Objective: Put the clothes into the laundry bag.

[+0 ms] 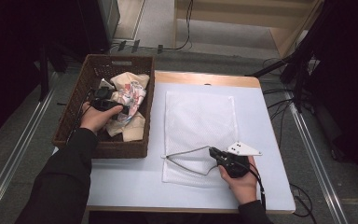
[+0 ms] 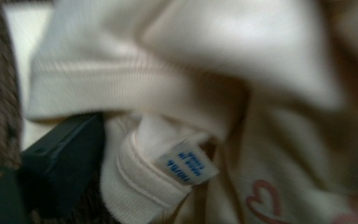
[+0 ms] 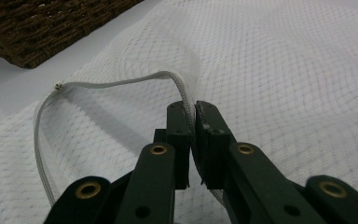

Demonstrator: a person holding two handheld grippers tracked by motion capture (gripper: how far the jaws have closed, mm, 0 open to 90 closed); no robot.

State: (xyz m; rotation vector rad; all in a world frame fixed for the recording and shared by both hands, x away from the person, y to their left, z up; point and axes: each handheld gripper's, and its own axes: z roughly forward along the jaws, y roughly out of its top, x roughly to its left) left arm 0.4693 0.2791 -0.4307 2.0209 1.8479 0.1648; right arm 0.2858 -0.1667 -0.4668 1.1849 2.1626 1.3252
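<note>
Between the right gripper's (image 3: pixel 194 109) closed fingers (image 3: pixel 179 123) sits the zipper edge of the white mesh bag (image 1: pixel 198 121), lifted open near the table's (image 1: pixel 135 182) front edge. Left hand (image 1: pixel 95 116) reaches into the wicker basket (image 1: pixel 74 116); its left gripper (image 1: pixel 103 99) presses against the cream garment (image 2: pixel 214 93), and I cannot tell its jaw state.

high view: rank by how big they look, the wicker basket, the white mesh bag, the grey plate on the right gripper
1. white mesh bag
2. wicker basket, close to the bag in spread, so that order is unsure
3. grey plate on the right gripper, plainly smallest
</note>
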